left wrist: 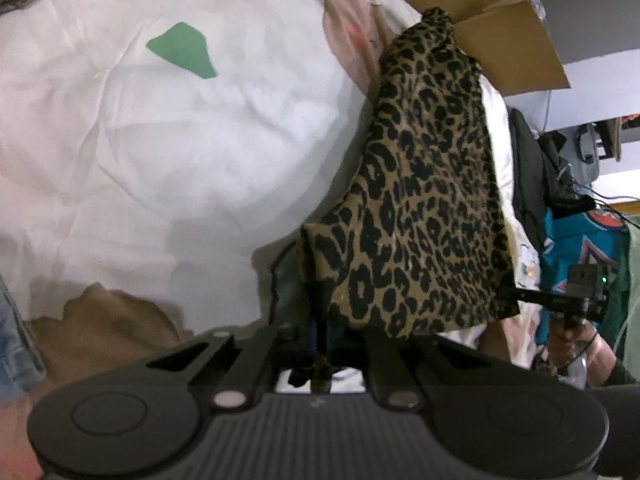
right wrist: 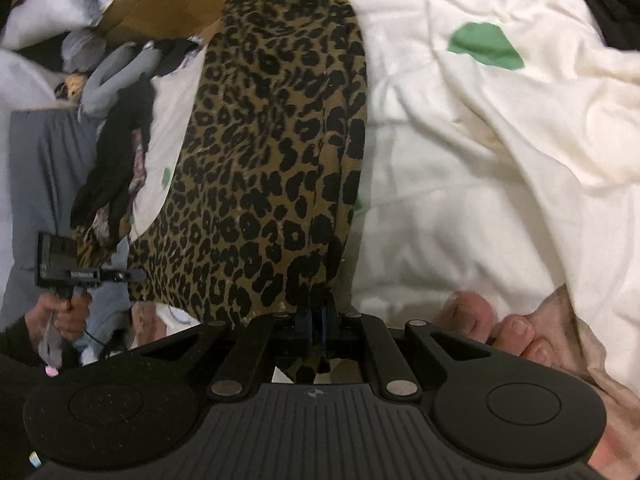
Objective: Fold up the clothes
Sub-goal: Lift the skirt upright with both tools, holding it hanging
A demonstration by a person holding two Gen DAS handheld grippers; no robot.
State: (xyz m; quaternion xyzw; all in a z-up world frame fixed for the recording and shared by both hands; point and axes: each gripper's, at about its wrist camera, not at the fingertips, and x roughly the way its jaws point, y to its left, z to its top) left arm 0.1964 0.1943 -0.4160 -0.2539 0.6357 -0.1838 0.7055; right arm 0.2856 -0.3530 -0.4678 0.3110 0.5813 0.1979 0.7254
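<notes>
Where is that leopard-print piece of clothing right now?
The leopard-print garment hangs in the air between the two grippers, each pinching a corner in its shut jaws. It is above the white bedspread, with a cardboard box behind its far end.

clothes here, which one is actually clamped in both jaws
The leopard-print garment, hanging between the left gripper and right gripper. The black clothing and teal jersey lie untouched beside the bed.
</notes>
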